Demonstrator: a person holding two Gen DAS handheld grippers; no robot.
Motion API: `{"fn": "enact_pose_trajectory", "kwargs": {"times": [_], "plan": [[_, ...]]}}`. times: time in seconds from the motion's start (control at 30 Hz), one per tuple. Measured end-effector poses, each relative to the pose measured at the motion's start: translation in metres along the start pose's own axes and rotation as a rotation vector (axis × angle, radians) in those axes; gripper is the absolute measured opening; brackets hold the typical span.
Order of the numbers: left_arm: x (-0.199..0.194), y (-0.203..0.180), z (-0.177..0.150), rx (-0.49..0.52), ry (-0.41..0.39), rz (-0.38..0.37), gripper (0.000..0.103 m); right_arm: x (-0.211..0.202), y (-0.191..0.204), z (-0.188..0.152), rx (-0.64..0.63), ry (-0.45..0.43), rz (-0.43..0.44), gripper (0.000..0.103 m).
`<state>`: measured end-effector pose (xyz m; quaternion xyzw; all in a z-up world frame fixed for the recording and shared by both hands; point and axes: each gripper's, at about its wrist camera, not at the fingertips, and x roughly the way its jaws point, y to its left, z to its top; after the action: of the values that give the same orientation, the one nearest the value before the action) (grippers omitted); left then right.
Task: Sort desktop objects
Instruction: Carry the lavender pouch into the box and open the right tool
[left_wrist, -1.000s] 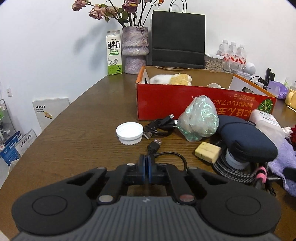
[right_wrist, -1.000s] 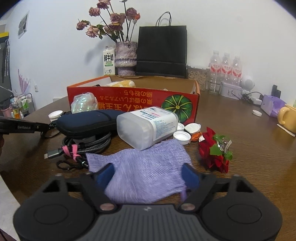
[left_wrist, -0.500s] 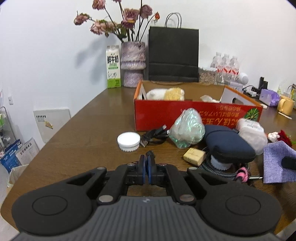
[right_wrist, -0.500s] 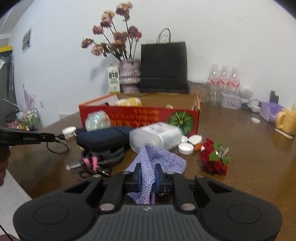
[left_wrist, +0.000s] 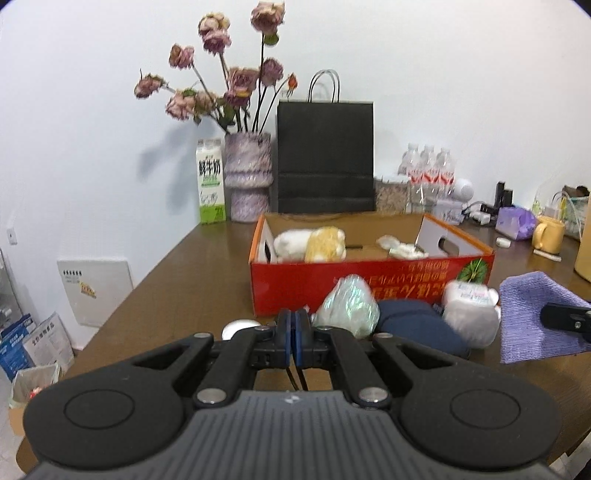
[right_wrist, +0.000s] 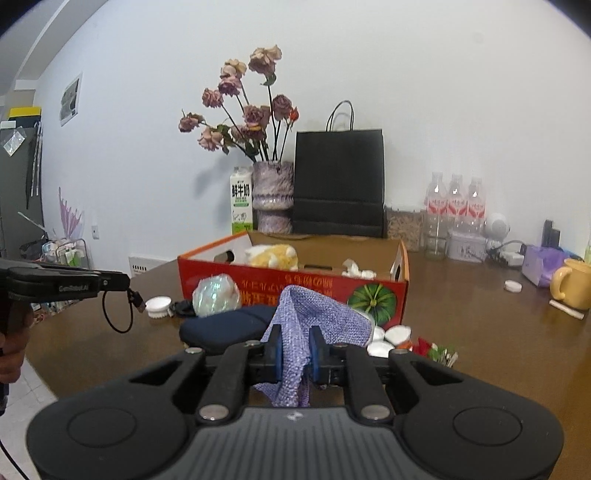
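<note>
My left gripper (left_wrist: 294, 332) is shut on a thin black USB cable (left_wrist: 296, 376). In the right wrist view that gripper (right_wrist: 123, 282) sits at the left, and the cable (right_wrist: 118, 321) hangs from it in a loop above the table. My right gripper (right_wrist: 295, 350) is shut on a purple cloth (right_wrist: 310, 314), which is lifted and drapes between the pads. From the left wrist view the cloth (left_wrist: 532, 317) hangs at the right. The red cardboard box (left_wrist: 369, 284) stands open just beyond both grippers.
An iridescent bag (left_wrist: 349, 308), a navy case (left_wrist: 413, 325), a white jar (left_wrist: 469, 314) and a white lid (left_wrist: 240, 326) lie before the box. A plush toy (left_wrist: 310, 243) lies inside it. A vase (right_wrist: 273, 195), black bag (right_wrist: 338, 181), bottles and yellow mug (right_wrist: 572, 284) stand behind.
Both grippers have risen. The right one went from open over the flat cloth to shut on it and lifted it. The left one raised the cable off the table.
</note>
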<state>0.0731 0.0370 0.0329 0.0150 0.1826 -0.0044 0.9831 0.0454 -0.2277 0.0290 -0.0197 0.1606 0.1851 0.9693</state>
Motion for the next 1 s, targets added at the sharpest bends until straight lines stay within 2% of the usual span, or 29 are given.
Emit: {"fn": "enact_pose_trajectory", "kwargs": {"times": [0.27,0.53,0.8,0.93,1.0], "plan": [[0.006,-0.011,0.038,0.035,-0.115,-0.025,0.003,0.014,-0.008,0.035,-0.019,-0.082,-0.024,0.013],[0.053,-0.026,0.085,0.03,-0.182,-0.062,0.003,0.073,-0.026,0.086,-0.003,-0.124,-0.053,0.013],[0.138,-0.03,0.11,0.009,-0.123,-0.063,0.003,0.165,-0.042,0.116,0.054,-0.066,-0.073,0.013],[0.179,-0.017,0.107,-0.046,-0.069,-0.079,0.003,0.208,-0.051,0.117,0.059,-0.03,-0.095,0.013],[0.2,-0.012,0.102,-0.06,-0.012,-0.044,0.003,0.225,-0.06,0.109,0.086,-0.026,-0.108,0.013]]}}
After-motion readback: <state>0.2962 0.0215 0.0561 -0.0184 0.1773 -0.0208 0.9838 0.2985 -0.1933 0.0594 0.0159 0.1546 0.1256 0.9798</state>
